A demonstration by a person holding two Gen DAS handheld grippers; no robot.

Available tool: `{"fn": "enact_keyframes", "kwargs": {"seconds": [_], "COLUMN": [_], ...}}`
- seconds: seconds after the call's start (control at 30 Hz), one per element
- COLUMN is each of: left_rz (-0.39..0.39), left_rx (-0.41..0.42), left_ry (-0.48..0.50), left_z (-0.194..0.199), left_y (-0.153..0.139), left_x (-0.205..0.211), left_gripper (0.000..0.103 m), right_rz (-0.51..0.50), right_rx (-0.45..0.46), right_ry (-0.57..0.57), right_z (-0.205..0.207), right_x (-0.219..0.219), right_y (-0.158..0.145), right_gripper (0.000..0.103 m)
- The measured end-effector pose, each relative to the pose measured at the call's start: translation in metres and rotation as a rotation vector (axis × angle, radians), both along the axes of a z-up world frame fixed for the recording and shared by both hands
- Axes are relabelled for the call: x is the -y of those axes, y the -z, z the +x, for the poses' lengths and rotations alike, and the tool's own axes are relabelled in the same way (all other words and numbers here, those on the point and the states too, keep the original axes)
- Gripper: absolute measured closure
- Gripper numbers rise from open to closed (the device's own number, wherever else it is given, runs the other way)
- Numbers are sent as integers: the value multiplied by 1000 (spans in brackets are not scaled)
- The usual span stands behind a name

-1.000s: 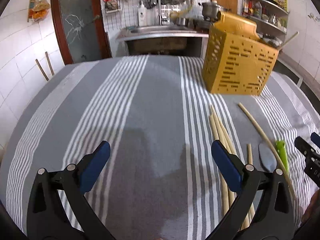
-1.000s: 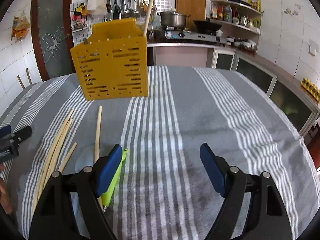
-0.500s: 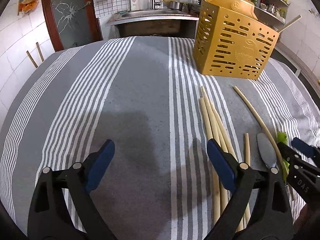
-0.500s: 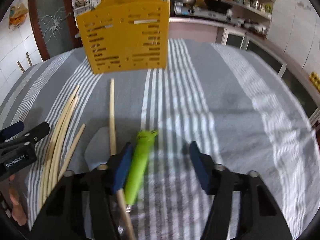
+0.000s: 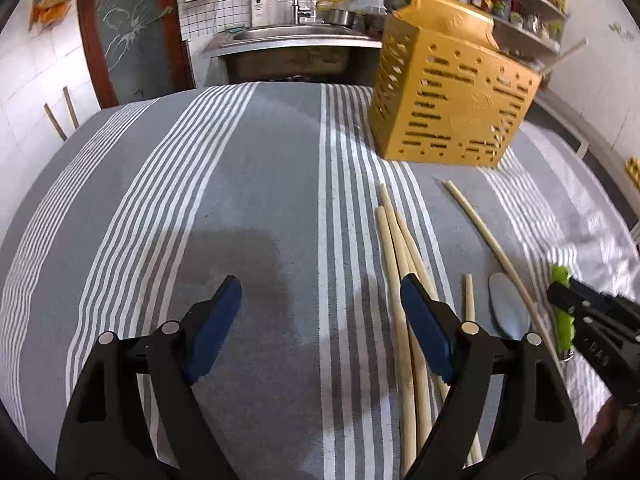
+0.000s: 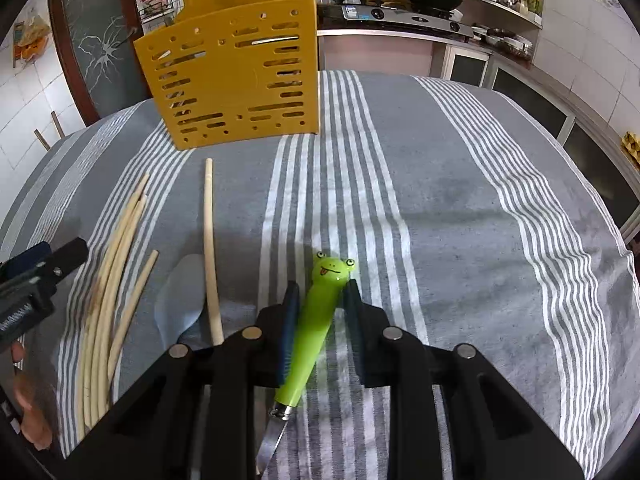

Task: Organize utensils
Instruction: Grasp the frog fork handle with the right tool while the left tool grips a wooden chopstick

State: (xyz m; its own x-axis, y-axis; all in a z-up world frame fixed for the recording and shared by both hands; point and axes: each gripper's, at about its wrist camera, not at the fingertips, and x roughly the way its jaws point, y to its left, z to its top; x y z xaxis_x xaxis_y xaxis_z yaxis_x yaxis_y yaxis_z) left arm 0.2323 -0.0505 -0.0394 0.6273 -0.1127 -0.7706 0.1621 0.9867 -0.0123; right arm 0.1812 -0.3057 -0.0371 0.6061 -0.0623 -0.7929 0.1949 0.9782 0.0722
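Left half of striped cloth [image 5: 248, 200]: bare, open for a pass.
Far middle: yellow slotted utensil holder [image 6: 236, 76] upright, blocking the way toward the counter.
Centre: bundle of chopsticks [image 5: 400, 248] lying lengthwise, right blue pad of left gripper [image 5: 320, 316] above them.
Beside the bundle: single chopstick [image 6: 210, 248], partly over a spoon bowl [image 6: 180, 300], possibly touching.
Right half of cloth: clear beyond the frog-handled utensil [image 6: 316, 320] between the narrowed jaws of right gripper [image 6: 320, 296].

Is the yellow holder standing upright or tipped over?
Upright. The holder stands on its base on the cloth, with a stick poking out of its open top.
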Motion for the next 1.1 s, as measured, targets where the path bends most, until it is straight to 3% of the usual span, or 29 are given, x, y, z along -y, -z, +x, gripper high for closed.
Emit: {"fn": "enact_keyframes", "kwargs": {"seconds": [0.4, 0.7, 0.87, 1.1], "left_rz": [30, 71, 67, 61], "left_rx": [-18, -47, -85, -133], "left_ry": [29, 34, 42, 52], "left_z": [3, 11, 30, 56], "left_y": [9, 12, 10, 9], "left_x": [12, 25, 27, 34], "left_gripper": [26, 35, 41, 60], "right_rz": [-1, -4, 4, 14], "right_rx": [20, 12, -30, -54], "right_ry": [-11, -5, 16, 49], "right_z": [-3, -2, -1, 5], "right_x": [3, 3, 4, 3], "right_y": [2, 1, -2, 0], "right_gripper": [79, 79, 78, 79]}}
